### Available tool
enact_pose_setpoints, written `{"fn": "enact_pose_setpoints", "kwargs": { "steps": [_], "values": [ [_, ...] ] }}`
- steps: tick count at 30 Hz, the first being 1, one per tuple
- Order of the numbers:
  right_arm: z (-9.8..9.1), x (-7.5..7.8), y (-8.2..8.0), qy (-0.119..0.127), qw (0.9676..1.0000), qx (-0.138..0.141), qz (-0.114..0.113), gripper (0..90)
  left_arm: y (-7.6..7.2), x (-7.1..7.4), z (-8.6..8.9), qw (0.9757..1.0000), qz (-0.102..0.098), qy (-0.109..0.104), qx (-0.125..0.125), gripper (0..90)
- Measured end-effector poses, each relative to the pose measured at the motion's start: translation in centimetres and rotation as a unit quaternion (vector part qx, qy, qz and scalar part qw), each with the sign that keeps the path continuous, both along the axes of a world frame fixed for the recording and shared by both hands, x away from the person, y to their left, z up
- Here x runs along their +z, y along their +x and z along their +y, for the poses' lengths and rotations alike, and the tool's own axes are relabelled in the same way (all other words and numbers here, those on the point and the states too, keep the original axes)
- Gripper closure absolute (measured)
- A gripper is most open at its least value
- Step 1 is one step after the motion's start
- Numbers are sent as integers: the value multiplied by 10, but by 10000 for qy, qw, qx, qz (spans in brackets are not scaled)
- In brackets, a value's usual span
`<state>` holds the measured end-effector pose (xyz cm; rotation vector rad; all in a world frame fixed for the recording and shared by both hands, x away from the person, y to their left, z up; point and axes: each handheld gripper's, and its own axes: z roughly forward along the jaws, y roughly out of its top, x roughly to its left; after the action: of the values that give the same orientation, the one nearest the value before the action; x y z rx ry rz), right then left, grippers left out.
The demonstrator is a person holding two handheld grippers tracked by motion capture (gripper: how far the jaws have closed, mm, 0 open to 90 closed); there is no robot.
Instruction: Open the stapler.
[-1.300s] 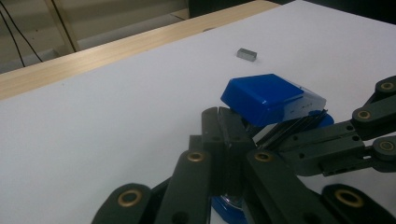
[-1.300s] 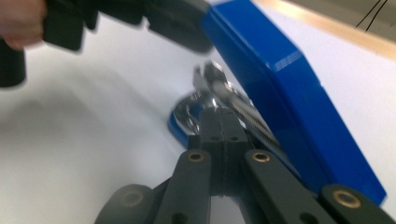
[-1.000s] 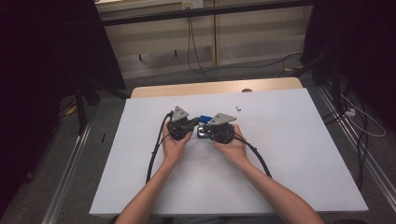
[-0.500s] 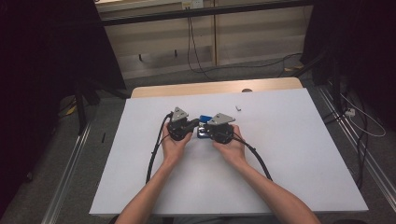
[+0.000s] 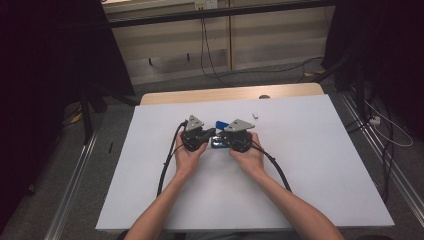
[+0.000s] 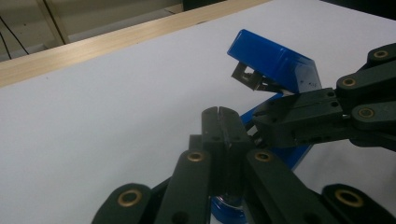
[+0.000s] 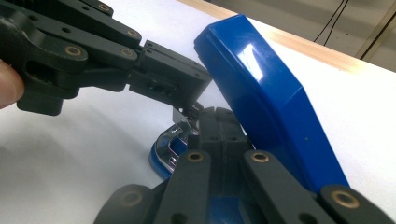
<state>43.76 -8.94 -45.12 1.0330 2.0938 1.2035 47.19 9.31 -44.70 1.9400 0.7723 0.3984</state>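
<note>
So this looks like the fiddly bit of working inside an opened blue stapler [image 7: 261, 93], probably its staple channel, with both tools nosed in at once. My take: keep both hands planted and make tiny moves, because the lid [image 6: 275, 63] is flipped up and tilted back over the base, and I'd guess any sideways shove could snap it down or skate the whole thing across the white table [image 5: 320, 165]. I'd use 1 tool to pin the base and let the other do the delicate poking, not both pushing at once. The left gripper [image 6: 219, 114] has its 2 jaws pressed flat together with nothing between them that I can see, tips sitting over the low blue base just in front of the raised lid. The right gripper [image 7: 219, 116] is the same story, jaws together with no gap, tips down at the shiny metal channel [image 7: 175, 140] in the base, right under the lid's hinge side. The 2 sets of tips meet nearly nose to nose at that spot; I can't tell if either actually touches the metal. From the high view, the stapler sits between both hands, mid-table, with a small white bit [image 5: 254, 115] lying apart beyond it.
</note>
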Motion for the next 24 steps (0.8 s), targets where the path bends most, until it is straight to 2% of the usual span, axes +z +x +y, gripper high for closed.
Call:
{"fn": "enact_pose_setpoints", "kwargs": {
  "steps": [5, 13, 18, 24],
  "values": [
    [0, 0, 0, 46, 10000, 0, 23, 900, 0, -1, 0, 10000, -45, 68, -39, 900],
    [0, 0, 1, 99, 9999, -16, 48, 900, 1, -3, 0, 10000, 14, 70, -60, 900],
    [1, -2, 1, 82, 9999, 6, 79, 900, 1, -6, -1, 9997, 14, 228, -69, 900],
    [1, -2, 1, 80, 9999, -5, 75, 900, 2, -7, 0, 9998, 22, 172, -84, 900]
  ]
}}
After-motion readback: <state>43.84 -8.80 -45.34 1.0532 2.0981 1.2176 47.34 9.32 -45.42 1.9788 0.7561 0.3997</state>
